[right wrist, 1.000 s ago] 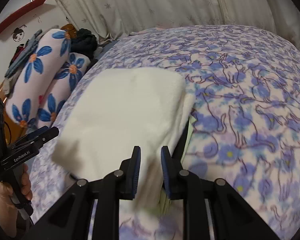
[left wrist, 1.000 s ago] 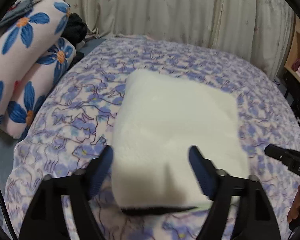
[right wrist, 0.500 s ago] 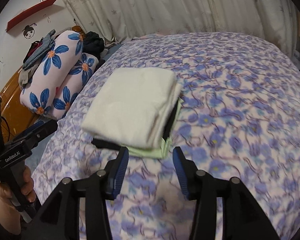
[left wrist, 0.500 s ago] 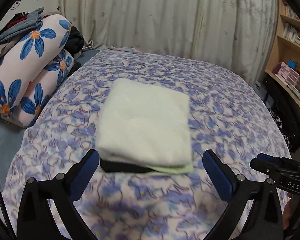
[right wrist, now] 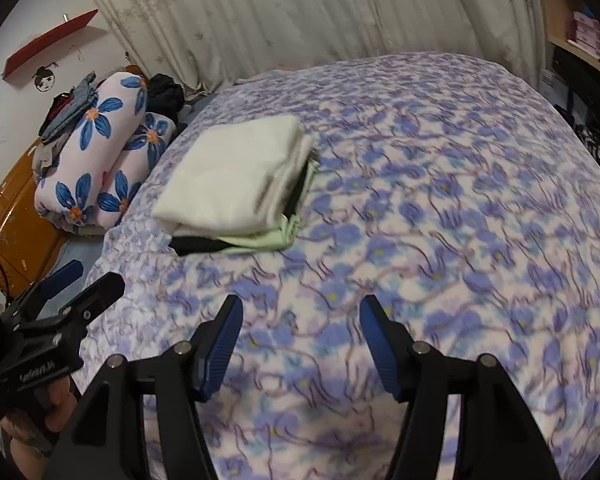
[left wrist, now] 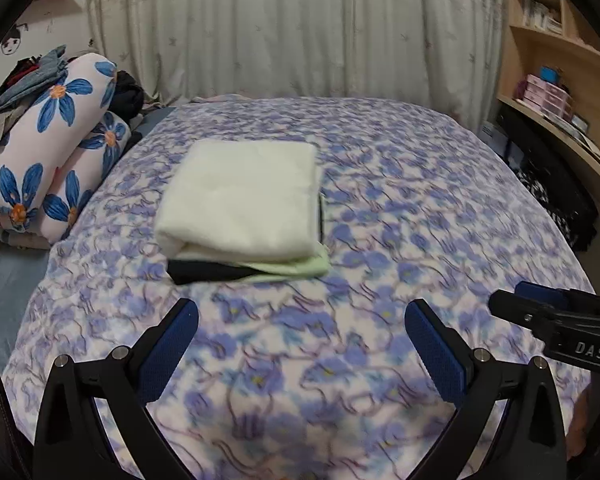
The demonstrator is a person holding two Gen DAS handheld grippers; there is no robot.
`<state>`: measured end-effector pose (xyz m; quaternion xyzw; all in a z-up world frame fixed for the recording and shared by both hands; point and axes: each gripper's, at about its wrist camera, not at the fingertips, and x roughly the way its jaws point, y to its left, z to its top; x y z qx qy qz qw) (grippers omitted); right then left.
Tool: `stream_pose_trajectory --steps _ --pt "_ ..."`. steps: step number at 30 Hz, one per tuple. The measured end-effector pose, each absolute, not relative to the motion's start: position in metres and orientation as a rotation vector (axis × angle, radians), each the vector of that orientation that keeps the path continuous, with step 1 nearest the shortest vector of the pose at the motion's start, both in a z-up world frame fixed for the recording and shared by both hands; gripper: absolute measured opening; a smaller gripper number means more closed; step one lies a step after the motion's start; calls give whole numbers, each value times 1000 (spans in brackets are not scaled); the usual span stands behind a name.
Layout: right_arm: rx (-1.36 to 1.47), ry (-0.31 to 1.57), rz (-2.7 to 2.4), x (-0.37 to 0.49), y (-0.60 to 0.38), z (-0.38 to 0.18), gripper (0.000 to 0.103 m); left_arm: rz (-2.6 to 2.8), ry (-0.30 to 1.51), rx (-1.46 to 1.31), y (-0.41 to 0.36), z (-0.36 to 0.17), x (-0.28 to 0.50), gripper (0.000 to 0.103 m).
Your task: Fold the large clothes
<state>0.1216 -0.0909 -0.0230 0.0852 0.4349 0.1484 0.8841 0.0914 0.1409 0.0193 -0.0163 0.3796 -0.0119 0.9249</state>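
Note:
A folded white garment (left wrist: 244, 200) lies on top of a small stack on the bed, over a pale green piece (left wrist: 296, 268) and a black piece (left wrist: 204, 272). The stack also shows in the right wrist view (right wrist: 236, 184). My left gripper (left wrist: 302, 336) is open and empty, held back from the stack's near edge. My right gripper (right wrist: 300, 332) is open and empty, also back from the stack and to its right. The right gripper shows at the right edge of the left wrist view (left wrist: 556, 320). The left gripper shows at the left of the right wrist view (right wrist: 64, 296).
The bed has a purple floral blanket (left wrist: 420, 208). Rolled bedding with blue flowers (left wrist: 48, 140) lies at the left with loose clothes on top. Curtains (left wrist: 292, 28) hang behind. A wooden shelf unit (left wrist: 560, 80) stands at the right. An orange cabinet (right wrist: 16, 220) stands left of the bed.
Both grippers have let go of the white garment, opened, and pulled back from it. The garment now rests on the stack.

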Motion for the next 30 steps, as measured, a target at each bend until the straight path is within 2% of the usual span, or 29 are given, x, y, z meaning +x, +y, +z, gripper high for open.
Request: stream_pose_trajectory --steps 3,8,16,30 --pt "179 892 287 105 -99 -25 71 -28 791 -62 131 15 75 102" --pt "171 866 270 79 -107 -24 73 -14 805 -101 123 7 53 102" --pt "145 823 196 48 -120 -26 74 25 824 -93 116 -7 31 102" --pt "174 864 194 11 -119 -47 74 39 858 -59 101 -14 -1 102"
